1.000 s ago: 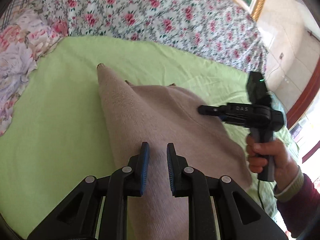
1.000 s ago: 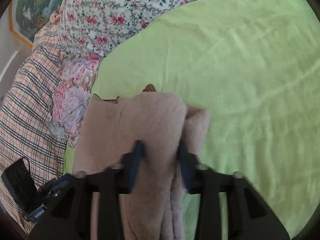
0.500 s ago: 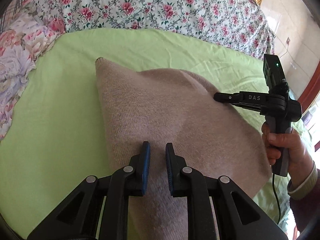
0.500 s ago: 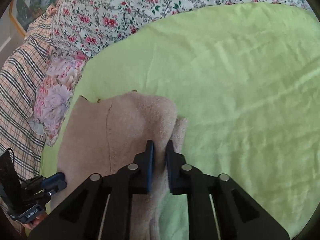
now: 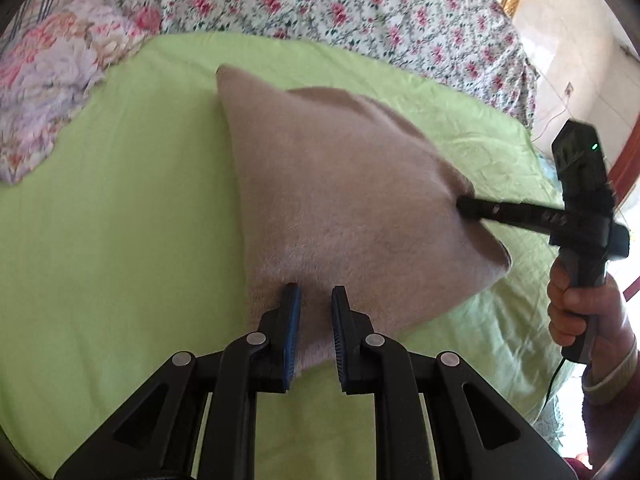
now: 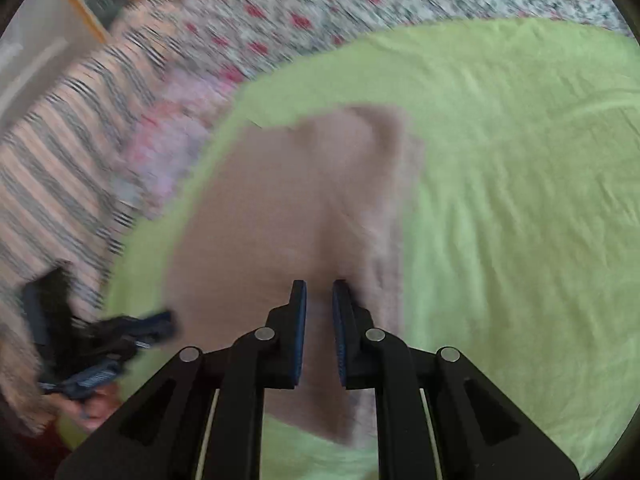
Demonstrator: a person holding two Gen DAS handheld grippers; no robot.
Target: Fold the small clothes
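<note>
Beige fuzzy knit garment (image 5: 344, 208) lifted, stretched over green bed sheet (image 5: 120, 220). Left claw (image 5: 316, 300) clamped on near edge; right claw (image 6: 319, 296) clamped on opposite edge. Floral quilt (image 5: 320, 4) behind.

Left gripper (image 5: 316, 300) and right gripper (image 6: 319, 296) both have jaws clamped on cloth, raised.

- My left gripper (image 5: 316, 300): black linkage arms, blue ribbed pads, silver pivot screws.
- My right gripper (image 6: 319, 296): same build; black handle, green LED, thin cable.
- My right hand (image 5: 576, 312): bare skin, maroon sleeve, pale cuff.
</note>
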